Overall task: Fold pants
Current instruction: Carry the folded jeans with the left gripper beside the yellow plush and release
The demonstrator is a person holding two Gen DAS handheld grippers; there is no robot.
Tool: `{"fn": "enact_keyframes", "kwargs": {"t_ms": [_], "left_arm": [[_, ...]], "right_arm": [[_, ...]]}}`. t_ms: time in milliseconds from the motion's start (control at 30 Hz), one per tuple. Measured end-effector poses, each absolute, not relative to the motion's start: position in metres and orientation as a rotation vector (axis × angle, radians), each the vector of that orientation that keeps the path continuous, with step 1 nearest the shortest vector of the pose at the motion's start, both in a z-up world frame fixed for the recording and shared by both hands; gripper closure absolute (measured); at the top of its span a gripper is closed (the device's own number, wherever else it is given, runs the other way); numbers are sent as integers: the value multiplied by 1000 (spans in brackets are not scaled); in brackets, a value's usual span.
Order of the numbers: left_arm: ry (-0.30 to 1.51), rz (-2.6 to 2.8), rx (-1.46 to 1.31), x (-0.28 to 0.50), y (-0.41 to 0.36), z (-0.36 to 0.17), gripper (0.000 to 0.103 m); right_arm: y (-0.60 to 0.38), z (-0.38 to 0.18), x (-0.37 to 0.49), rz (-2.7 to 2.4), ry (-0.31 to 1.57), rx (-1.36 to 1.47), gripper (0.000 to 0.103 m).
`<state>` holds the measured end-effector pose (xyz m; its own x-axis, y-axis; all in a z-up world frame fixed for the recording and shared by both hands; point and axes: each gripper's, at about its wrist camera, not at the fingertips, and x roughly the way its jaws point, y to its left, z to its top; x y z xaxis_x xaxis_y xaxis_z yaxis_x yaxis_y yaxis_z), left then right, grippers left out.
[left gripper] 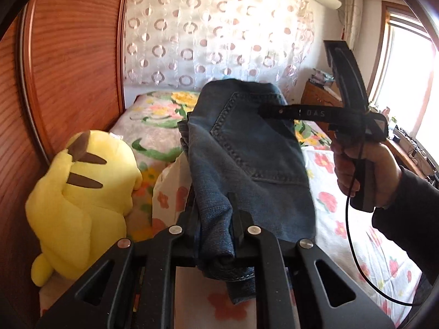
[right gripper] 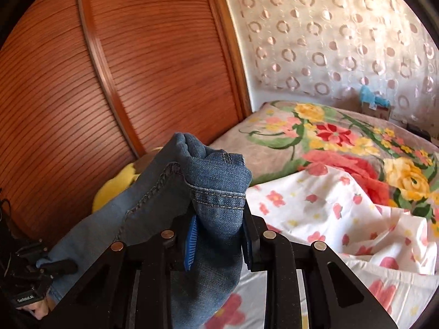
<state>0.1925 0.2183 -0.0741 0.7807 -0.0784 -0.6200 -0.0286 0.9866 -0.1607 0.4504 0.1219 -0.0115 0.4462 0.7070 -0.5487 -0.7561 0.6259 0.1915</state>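
The blue denim pants [left gripper: 247, 153] hang in the air above the bed, stretched between both grippers. My left gripper [left gripper: 216, 227] is shut on a bunched edge of the pants close to the camera. My right gripper [right gripper: 216, 227] is shut on another bunched part of the pants [right gripper: 208, 186], with a hemmed edge folded over its fingers. In the left wrist view the right gripper [left gripper: 263, 111] reaches in from the right and pinches the far side of the pants by the back pocket, held by a hand. The left gripper [right gripper: 59, 267] shows at the lower left of the right wrist view.
A bed with a white floral sheet [right gripper: 343, 219] lies below. A thick floral blanket [right gripper: 329, 142] covers its far end. A yellow plush toy [left gripper: 82, 192] sits at the left against a wooden wardrobe [left gripper: 68, 68]. A patterned curtain [left gripper: 219, 27] hangs behind; a window [left gripper: 406, 68] is at right.
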Motion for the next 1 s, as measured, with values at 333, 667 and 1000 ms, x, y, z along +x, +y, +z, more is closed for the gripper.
{"fn": "enact_keyframes", "kwargs": {"t_ms": [333, 667, 1000], "left_arm": [[766, 4, -175, 192, 214, -108, 87], [742, 66, -146, 177, 203, -93, 77], [644, 67, -107, 146, 175, -56, 44]], "right_arm": [[141, -19, 464, 836, 639, -136, 46], [97, -6, 404, 816, 649, -165, 46], [12, 37, 309, 773, 558, -141, 46]]}}
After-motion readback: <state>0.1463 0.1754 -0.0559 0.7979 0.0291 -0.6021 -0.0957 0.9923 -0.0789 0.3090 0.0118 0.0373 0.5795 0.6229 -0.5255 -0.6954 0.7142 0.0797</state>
